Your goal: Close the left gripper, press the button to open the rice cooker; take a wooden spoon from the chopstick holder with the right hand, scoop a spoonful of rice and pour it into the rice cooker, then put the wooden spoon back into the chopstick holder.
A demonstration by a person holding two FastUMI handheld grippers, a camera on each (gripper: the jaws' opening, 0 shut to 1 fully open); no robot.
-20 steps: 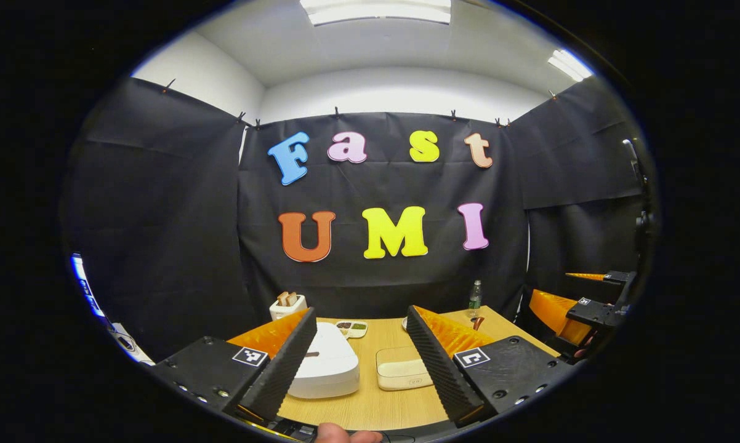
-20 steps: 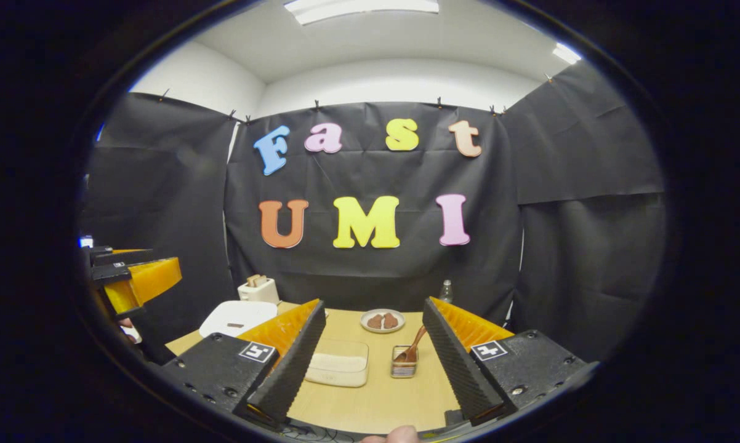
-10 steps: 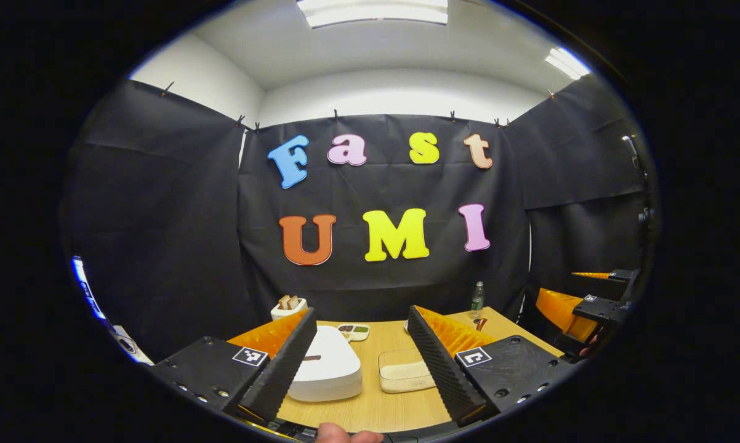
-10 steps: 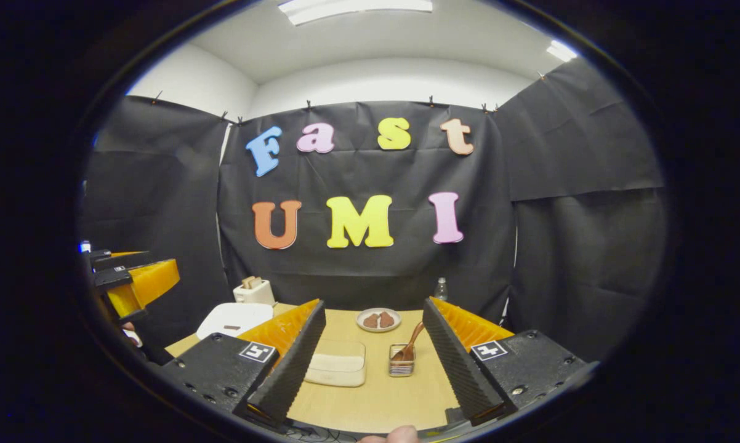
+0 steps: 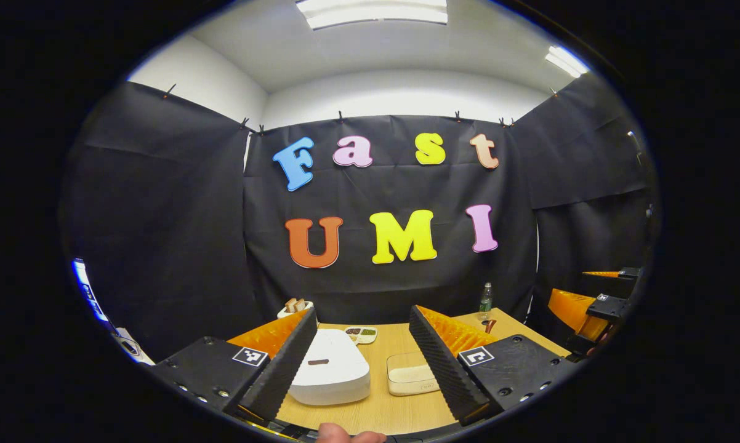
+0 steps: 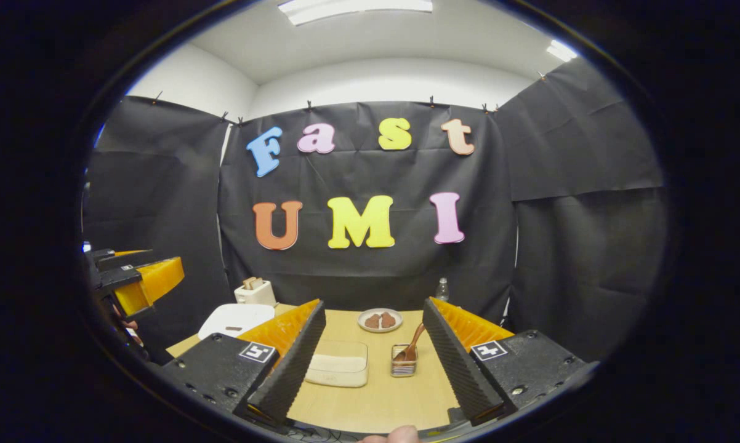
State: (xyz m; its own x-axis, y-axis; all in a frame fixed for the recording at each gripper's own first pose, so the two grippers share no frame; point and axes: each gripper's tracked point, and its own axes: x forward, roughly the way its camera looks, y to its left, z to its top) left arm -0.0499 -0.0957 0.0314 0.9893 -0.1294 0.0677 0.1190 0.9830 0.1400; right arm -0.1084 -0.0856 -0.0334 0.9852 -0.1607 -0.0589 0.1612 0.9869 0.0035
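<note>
Left tool (image 5: 361, 363) hangs above the near edge of the desk (image 5: 382, 409) with its fingers spread wide and nothing between them; the right tool (image 6: 373, 363) is held likewise, gaping and empty. The rice cooker (image 5: 332, 374) sits low and white on the desk with its lid down, seen just ahead between the left tool's fingers. Beside it stands the clear box of rice (image 6: 338, 371), and a little to the right of that the chopstick holder (image 6: 403, 366) with the wooden spoon (image 6: 410, 351) leaning in it, handle up.

A shut lid and a spoon in its holder fit two stages alike — the cooker awaiting its button press, or the whole round finished and the lid down again. Whether rice lies in the cooker is hidden.

Should the press be the step in hand, my judgement is that it calls for the left tool's fingers to come together and then bear on the dark button (image 5: 318, 362) on the lid — squarely, so the tips do not skid off the smooth top.
</note>
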